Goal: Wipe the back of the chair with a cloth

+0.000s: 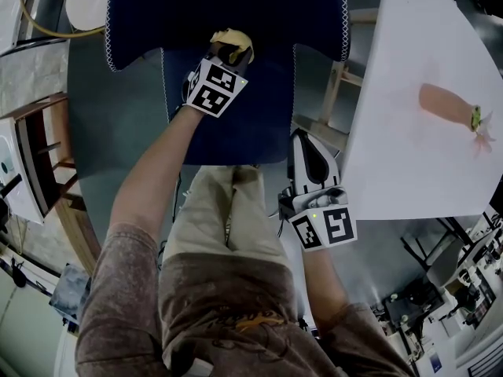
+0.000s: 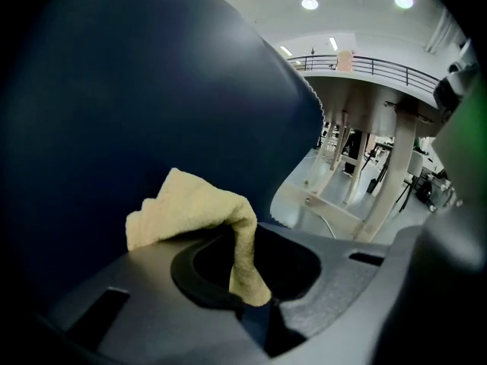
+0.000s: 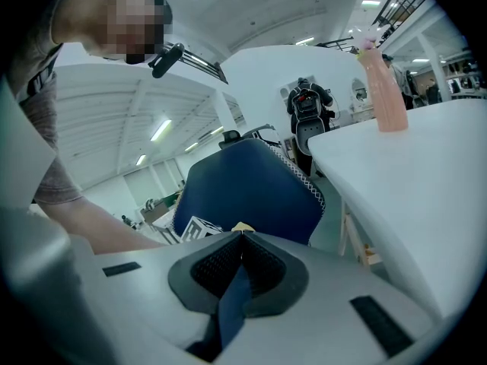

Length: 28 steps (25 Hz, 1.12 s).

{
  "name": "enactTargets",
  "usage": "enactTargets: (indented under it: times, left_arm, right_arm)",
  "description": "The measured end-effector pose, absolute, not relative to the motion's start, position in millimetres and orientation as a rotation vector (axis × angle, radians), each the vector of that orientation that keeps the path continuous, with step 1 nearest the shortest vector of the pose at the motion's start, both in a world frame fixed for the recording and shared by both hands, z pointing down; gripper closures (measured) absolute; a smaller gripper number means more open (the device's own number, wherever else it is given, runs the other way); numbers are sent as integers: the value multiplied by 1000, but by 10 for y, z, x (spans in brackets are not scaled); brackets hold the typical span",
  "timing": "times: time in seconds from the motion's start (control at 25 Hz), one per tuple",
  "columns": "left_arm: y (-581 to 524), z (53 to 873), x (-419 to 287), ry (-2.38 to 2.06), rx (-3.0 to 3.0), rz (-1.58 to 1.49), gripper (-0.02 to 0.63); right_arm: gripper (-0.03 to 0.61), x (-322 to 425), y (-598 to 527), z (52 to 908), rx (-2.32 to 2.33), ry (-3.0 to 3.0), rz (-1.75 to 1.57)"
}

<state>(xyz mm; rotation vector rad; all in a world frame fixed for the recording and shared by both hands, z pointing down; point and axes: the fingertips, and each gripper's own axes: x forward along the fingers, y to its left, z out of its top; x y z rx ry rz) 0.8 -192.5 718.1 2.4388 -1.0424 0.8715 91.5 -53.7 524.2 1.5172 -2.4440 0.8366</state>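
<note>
Looking down from the head view: left tongs are reached forward over the dark blue chair, right tongs held back near the person's leg, beside the white bench. Left tongs are closed on a yellow cloth; in the left gripper view a fold runs down between the jaws and the rest bunches out past the tips, up against the blue upholstery. Whether the cloth actually presses the fabric can't be settled, since the bunch covers the contact spot. The chair fills most of that view and is cut off at the left and top, so which part of it the cloth meets is unclear there; the head view puts it around the middle of the chair, near its white-stitched edge. Right tongs have the jaws brought together with nothing between them, pointing toward the chair from a little way off. A pink bottle stands on the bench, well apart from both tongs. The room beyond is dim and hard to read.
</note>
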Motion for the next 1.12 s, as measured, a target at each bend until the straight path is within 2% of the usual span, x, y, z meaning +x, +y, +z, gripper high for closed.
enactTargets:
  times: [0.56,0.92,1.12]
  left_arm:
    - [-1937,6700,1077,-765,2617,718,561]
    - [-1757,6495,1363,-606,2687,630,561]
    - [-1741,6405,1255,-633,2683,609,561]
  right_arm:
    - [552,946,-540,5194,1543,-2442,837]
    - [552,928,-530,5191,1549,-2445,839]
    - [552,919,-514,5190,1547,-2445,841]
